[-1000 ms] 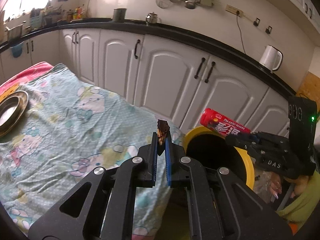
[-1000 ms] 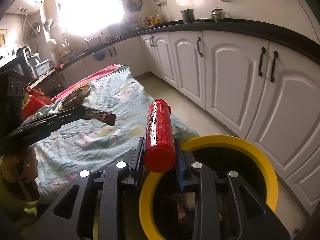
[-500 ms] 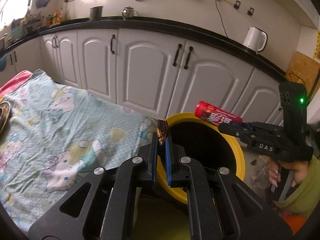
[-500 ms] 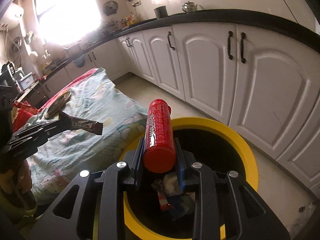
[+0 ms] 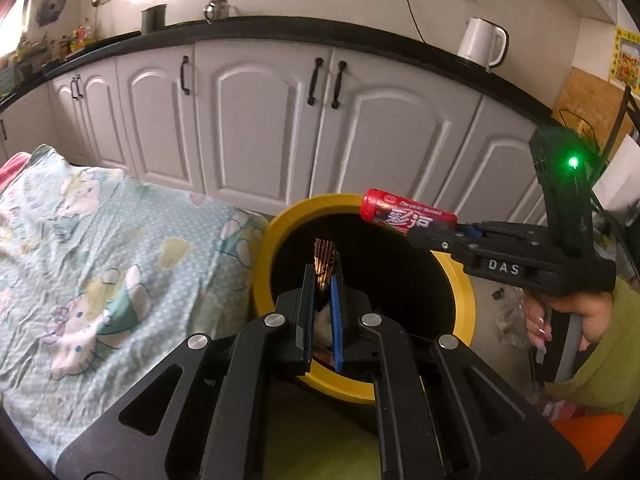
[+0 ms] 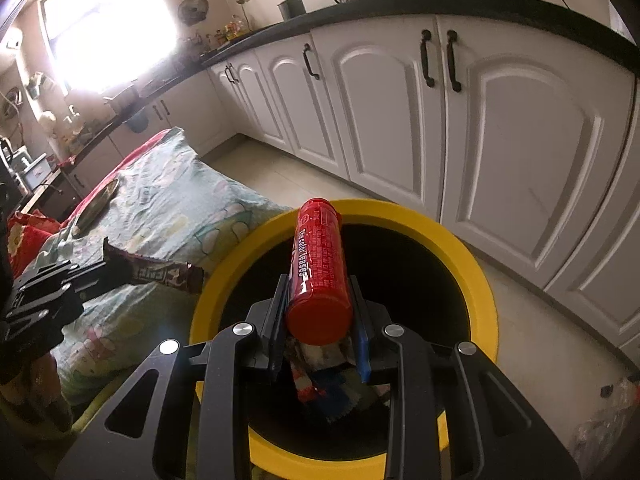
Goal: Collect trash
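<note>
White panelled cabinets (image 5: 256,120) with black handles run under a black countertop (image 5: 280,26). Bright window (image 6: 108,28) at the far end. Pale tiled floor (image 6: 280,176).

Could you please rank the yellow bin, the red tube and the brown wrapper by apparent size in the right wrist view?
1. Yellow bin
2. Red tube, enlarged by nearness to the camera
3. Brown wrapper
</note>
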A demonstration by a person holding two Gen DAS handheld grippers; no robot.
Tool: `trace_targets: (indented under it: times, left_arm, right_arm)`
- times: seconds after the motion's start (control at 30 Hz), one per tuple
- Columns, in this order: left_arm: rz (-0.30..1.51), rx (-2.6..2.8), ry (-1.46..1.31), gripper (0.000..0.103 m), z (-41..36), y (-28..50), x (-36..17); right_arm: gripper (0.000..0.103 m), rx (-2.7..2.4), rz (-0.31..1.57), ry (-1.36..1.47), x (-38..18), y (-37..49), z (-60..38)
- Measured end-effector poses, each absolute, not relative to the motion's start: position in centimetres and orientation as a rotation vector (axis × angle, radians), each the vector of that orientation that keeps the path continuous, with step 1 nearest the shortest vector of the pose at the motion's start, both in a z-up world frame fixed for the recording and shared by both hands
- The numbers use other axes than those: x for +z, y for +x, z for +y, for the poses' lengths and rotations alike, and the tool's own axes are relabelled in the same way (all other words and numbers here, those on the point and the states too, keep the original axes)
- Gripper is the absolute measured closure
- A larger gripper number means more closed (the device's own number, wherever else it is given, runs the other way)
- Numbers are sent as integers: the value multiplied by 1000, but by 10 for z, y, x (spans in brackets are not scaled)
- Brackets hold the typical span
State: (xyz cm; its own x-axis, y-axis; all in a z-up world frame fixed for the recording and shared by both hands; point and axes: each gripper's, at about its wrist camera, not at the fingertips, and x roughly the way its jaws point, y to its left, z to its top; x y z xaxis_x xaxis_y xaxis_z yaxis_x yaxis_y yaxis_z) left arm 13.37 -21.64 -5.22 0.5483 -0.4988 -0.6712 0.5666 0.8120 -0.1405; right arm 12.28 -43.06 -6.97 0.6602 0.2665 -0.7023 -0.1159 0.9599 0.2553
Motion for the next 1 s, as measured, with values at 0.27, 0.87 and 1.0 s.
trace_targets:
  times: [0.27,0.87,1.0]
  left_arm:
    - [792,-658,127,100,-236,134,-62]
    - [835,-601,68,42,-229,155,-71]
    - [832,-564,27,22,-213,159,-66]
  right_arm:
    - [77,195,847,233,-83,123,-444]
    - [46,134,865,305,-91,122,-469]
    - [33,128,848,283,-83,122,-463]
